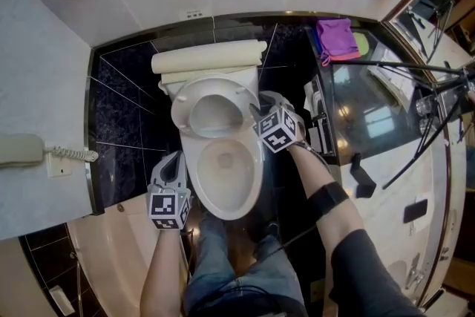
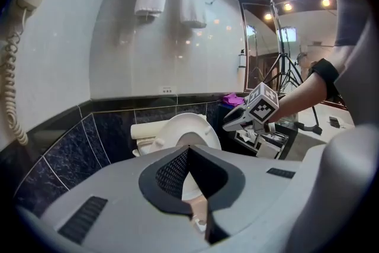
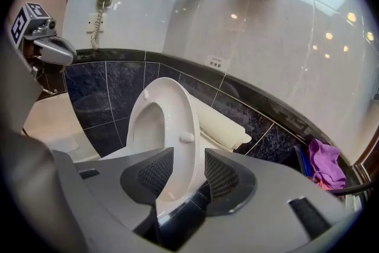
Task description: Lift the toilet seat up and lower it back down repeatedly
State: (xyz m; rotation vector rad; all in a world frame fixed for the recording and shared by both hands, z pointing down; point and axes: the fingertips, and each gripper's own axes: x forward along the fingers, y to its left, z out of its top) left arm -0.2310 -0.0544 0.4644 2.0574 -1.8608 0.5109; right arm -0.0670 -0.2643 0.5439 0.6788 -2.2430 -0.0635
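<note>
Now my right gripper [image 1: 261,106] has its jaws spread, with the right-hand rim of the toilet seat [image 3: 177,121] standing between the two pads. I see a gap on one side, so the rim is not pinched. The seat is up off the bowl [image 1: 226,182] at the far end of the toilet. It stands nearly upright and leans back toward the far wall. It is a glossy white oval ring, smooth and hard-looking, with a rounded edge and an egg-shaped opening. A small round bumper [image 3: 185,137] sticks out of its underside, and that underside faces the near side, toward me. Its long axis runs upward from the hinge end, with the free end topmost. Behind it lies a long cream slab [image 1: 208,56] with rounded ends, set left to right against dark, veined, polished tiles [image 1: 126,108]. Above the tiles the wall is pale and shiny. The bowl is white too, narrowing toward me. My left gripper [image 1: 177,154] sits just beside the bowl's left edge, apart from the seat. Its black, mesh-textured pads are pressed together at the tips with nothing between them. A purple cloth [image 1: 336,37] lies crumpled on the ledge to the far right.
</note>
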